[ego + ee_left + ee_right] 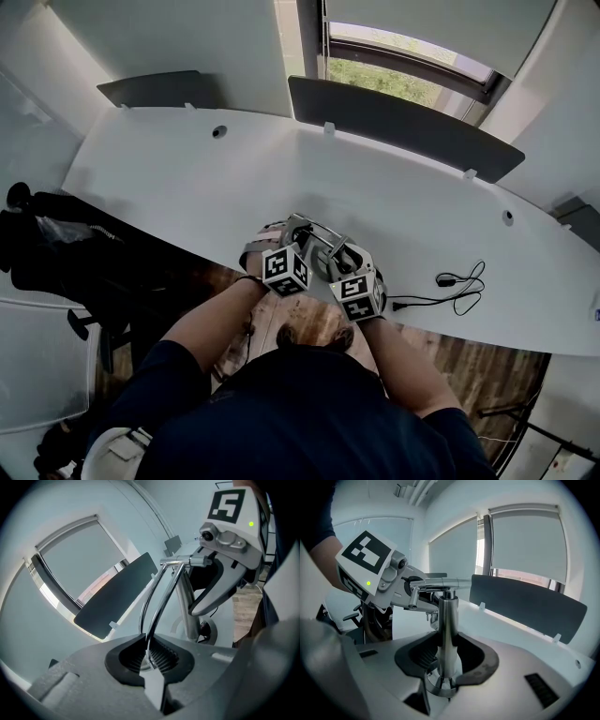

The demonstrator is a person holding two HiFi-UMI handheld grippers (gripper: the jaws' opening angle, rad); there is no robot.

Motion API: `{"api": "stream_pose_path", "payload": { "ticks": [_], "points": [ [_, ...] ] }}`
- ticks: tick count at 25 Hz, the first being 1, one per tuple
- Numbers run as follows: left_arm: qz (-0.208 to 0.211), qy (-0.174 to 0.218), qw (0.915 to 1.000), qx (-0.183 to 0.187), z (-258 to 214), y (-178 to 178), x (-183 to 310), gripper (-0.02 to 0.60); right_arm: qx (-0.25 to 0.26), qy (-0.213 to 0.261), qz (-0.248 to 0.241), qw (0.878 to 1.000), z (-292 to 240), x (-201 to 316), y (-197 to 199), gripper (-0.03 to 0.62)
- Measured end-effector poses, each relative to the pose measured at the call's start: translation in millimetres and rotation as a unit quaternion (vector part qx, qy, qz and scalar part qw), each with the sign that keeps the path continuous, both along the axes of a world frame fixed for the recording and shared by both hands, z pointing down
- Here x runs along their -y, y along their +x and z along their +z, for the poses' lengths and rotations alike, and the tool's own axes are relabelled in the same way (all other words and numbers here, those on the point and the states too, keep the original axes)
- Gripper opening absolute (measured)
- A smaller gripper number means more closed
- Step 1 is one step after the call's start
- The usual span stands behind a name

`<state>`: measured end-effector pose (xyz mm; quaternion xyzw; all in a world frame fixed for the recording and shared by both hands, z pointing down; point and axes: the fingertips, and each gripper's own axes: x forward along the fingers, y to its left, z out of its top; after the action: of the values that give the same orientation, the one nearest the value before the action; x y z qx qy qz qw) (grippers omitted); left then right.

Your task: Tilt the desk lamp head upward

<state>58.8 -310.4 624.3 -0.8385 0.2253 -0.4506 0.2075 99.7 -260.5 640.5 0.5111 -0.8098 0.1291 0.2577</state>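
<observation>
A wide, smooth white desk (394, 197) with a curved front edge is carrying the desk lamp (323, 246), which is standing at the near rim, right in front of the person. Beyond the lamp, flat dark grey panels (403, 127) with rounded corners are lining the far edge. The lamp is showing as polished chrome: a round upright post (447, 625) and a pair of thin, curving rods (157, 606) rising to a short crossbar (436, 581) at the post's top. The right gripper (445, 660) is wrapping its ribbed dark jaws around the post, pressing on it. The left gripper (149, 656) is pinching the thin rods, its jaws nearly together. A thin black cable (459, 291) is lying looped to the lamp's right.
</observation>
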Motion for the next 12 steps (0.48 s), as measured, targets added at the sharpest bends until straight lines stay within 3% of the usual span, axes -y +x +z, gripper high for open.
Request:
{"api": "stream_pose_path", "payload": {
  "ticks": [6,12],
  "points": [
    [-0.001,0.004,0.9999,0.011,-1,-6,-1,0.035,-0.002,-0.01,-0.006,1.0,2,0,-3,0.137],
    [0.007,0.049,0.9981,0.038,-25,-15,4,0.037,-0.001,-0.016,-0.003,1.0,3,1,-2,0.137]
  ]
}}
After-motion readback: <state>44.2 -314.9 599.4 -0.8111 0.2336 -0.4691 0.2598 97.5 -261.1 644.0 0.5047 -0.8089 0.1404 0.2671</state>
